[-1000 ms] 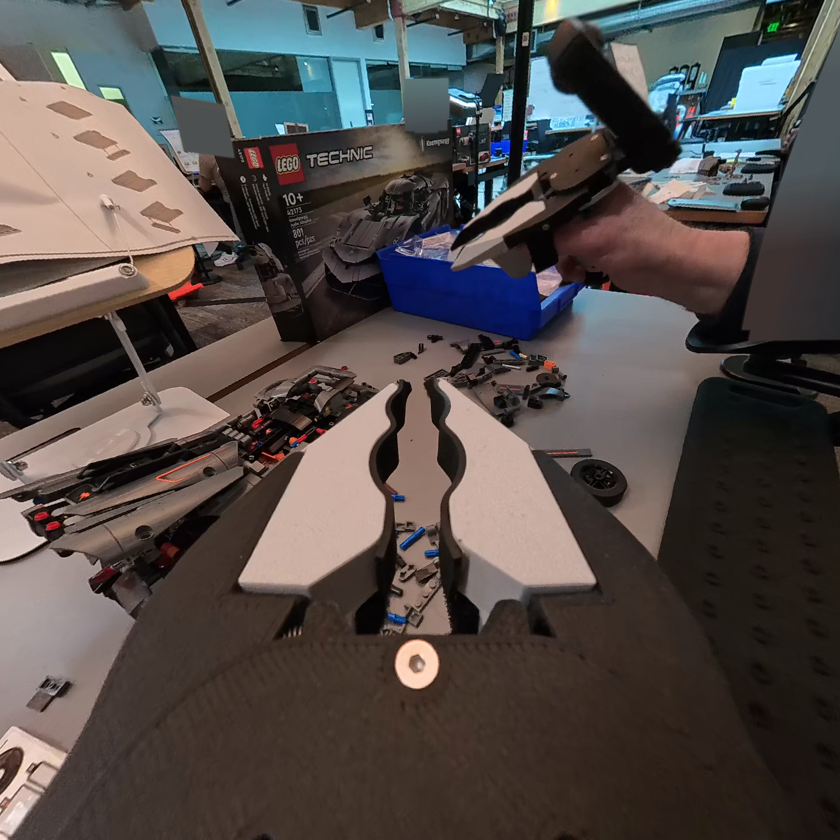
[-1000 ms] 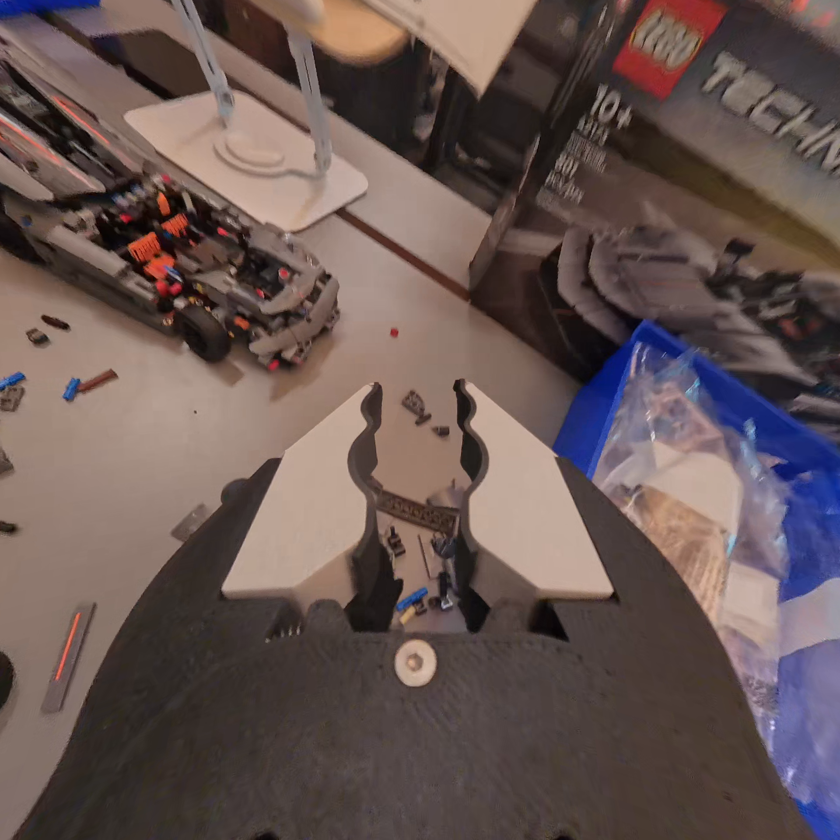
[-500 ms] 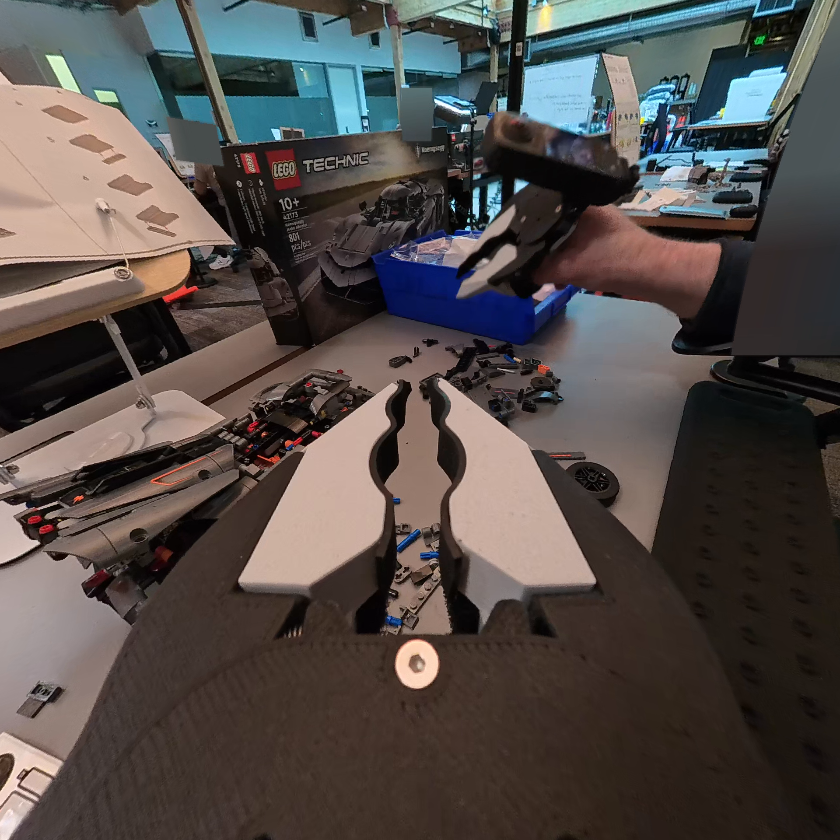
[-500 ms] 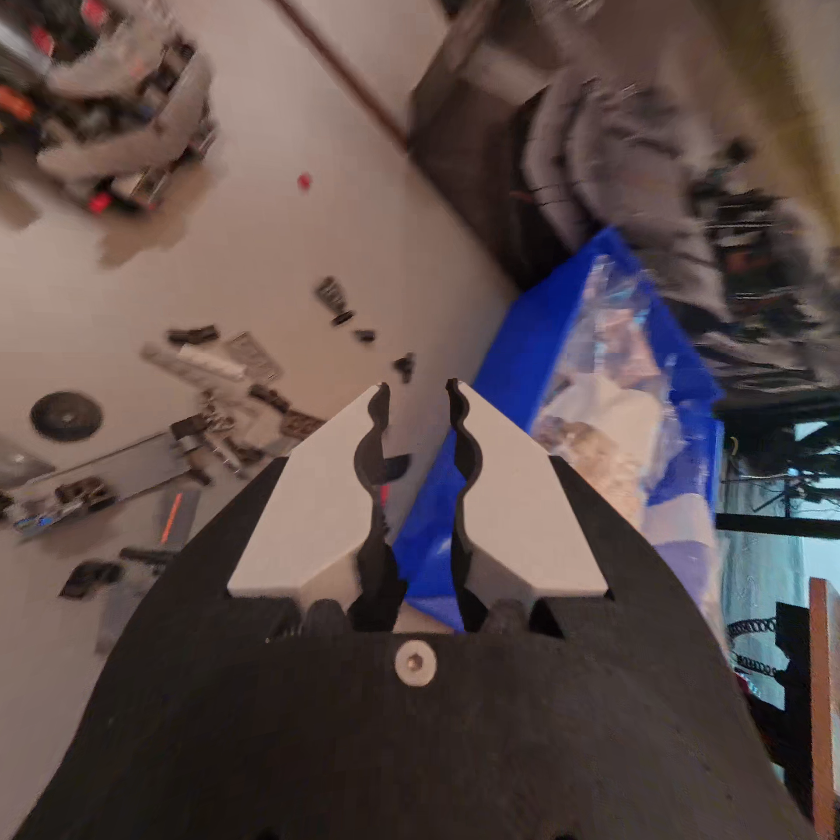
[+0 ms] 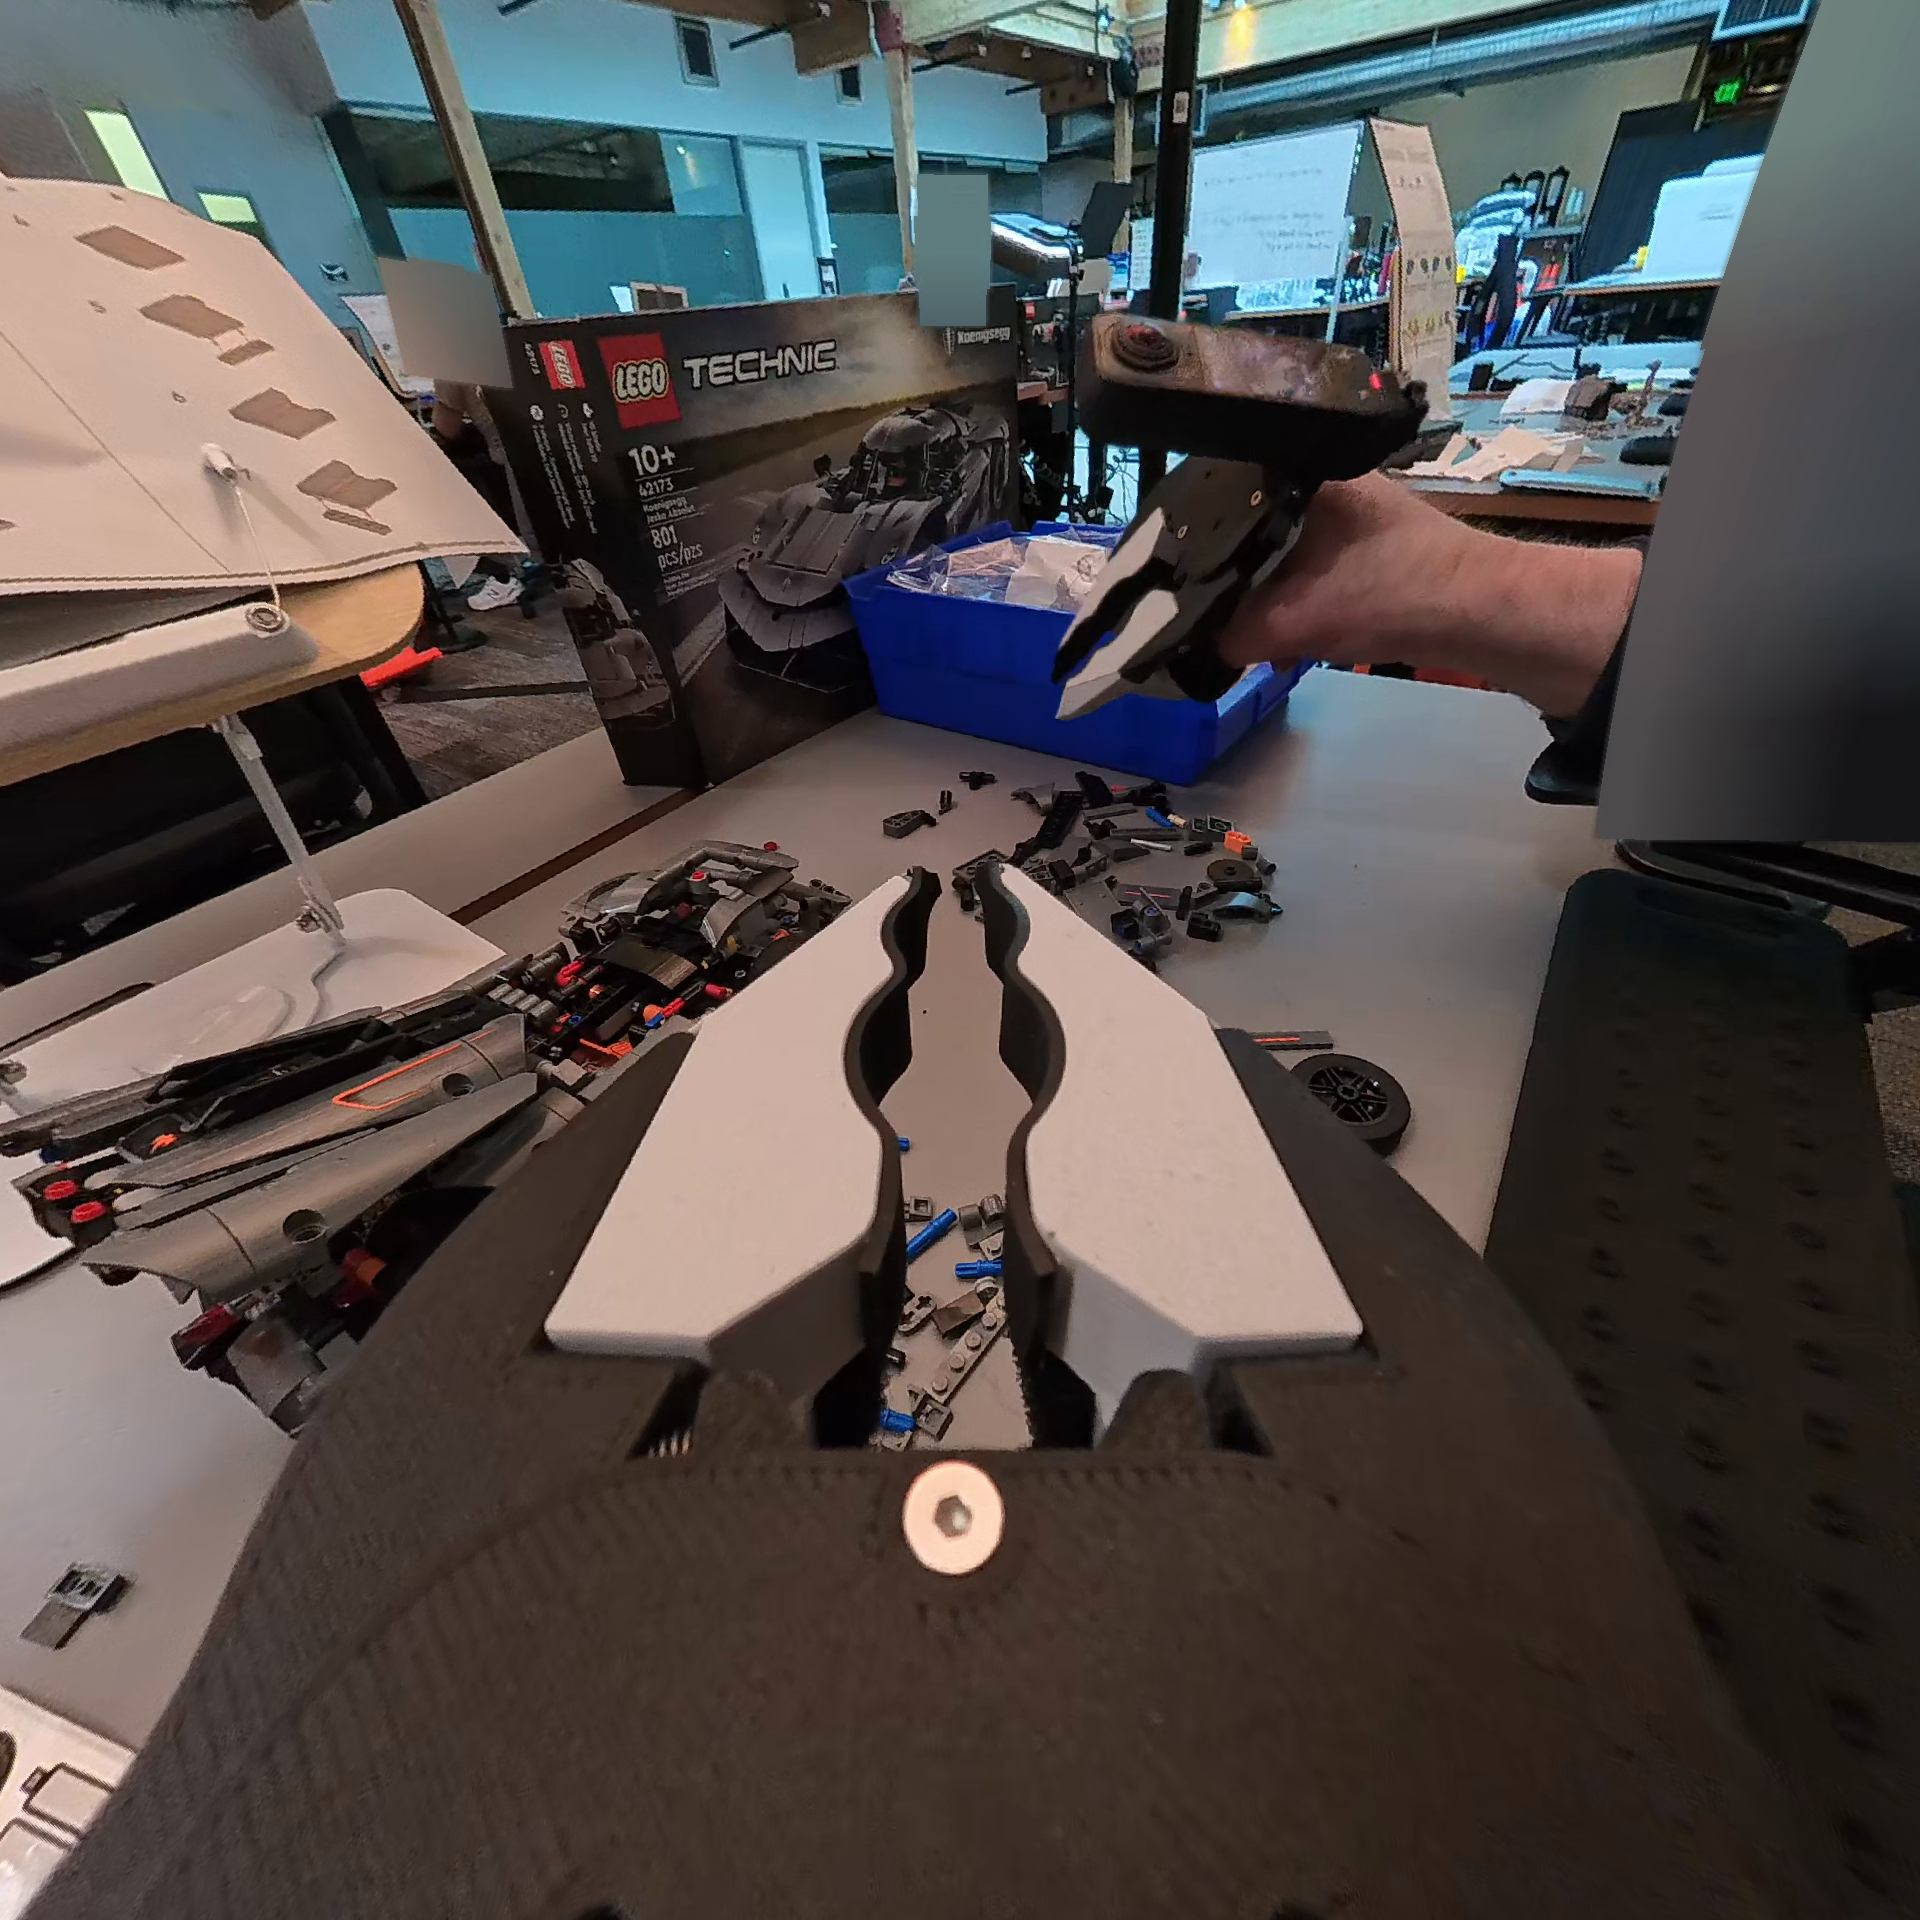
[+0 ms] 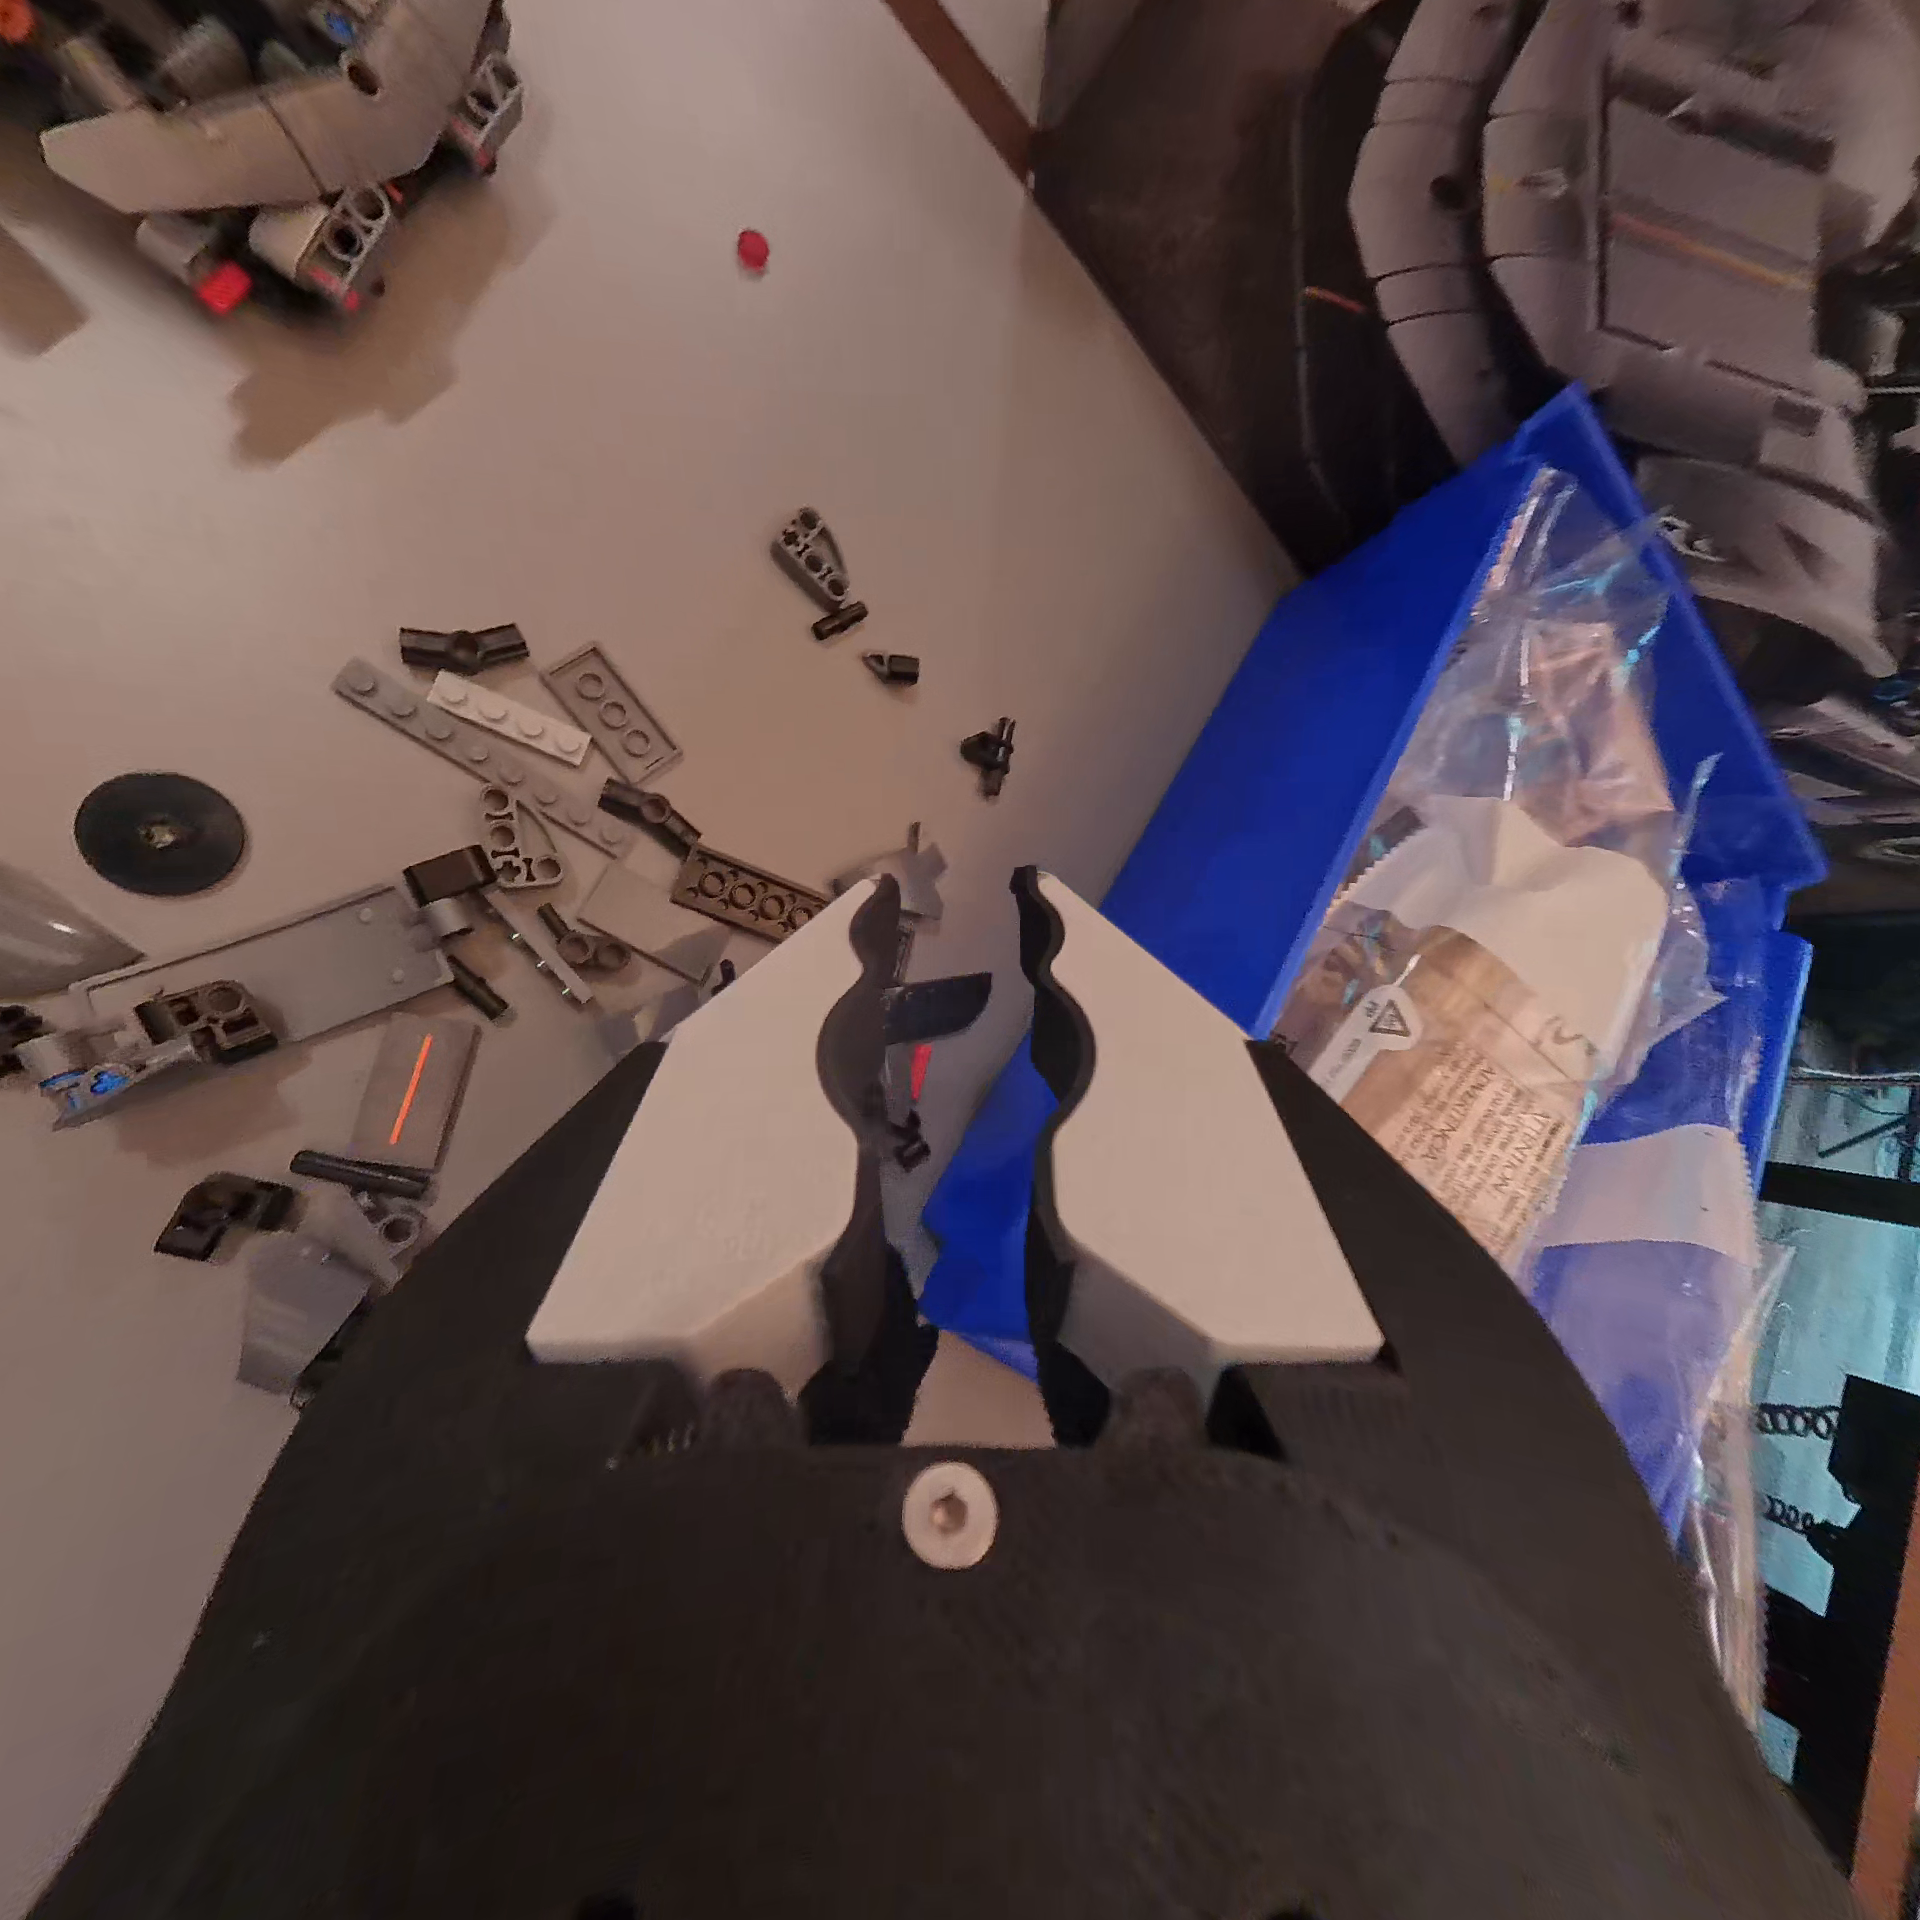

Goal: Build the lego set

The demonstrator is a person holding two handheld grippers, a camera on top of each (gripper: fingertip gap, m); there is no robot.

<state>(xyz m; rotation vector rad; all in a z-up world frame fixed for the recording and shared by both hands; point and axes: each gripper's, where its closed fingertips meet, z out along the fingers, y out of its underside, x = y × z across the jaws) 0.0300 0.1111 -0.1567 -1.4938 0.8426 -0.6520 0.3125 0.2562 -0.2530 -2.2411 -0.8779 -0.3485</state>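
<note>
A partly built grey Lego car (image 5: 416,1091) lies on the table to the left of my left gripper (image 5: 956,883), and its end shows in the right wrist view (image 6: 260,135). The left gripper is empty, its fingers a narrow gap apart above a few small blue and grey pieces (image 5: 945,1288). A pile of loose grey and black pieces (image 5: 1143,862) lies farther back. My right gripper (image 6: 951,883) is open and empty, held in the air over that pile's (image 6: 520,831) edge beside the blue bin (image 6: 1299,779). It also shows in the left wrist view (image 5: 1081,686), pointing down.
The blue bin (image 5: 987,665) holds plastic bags (image 6: 1538,935). The set's box (image 5: 769,520) stands behind it. An open booklet on a stand (image 5: 208,416) is at the left. A black wheel (image 5: 1351,1096) and a black pad (image 5: 1714,1247) lie at the right. Tip to tip, the grippers are about 35 cm apart.
The right gripper has swung from facing the car to pointing down at the loose pieces and the bin, and come lower. The left gripper has hardly moved.
</note>
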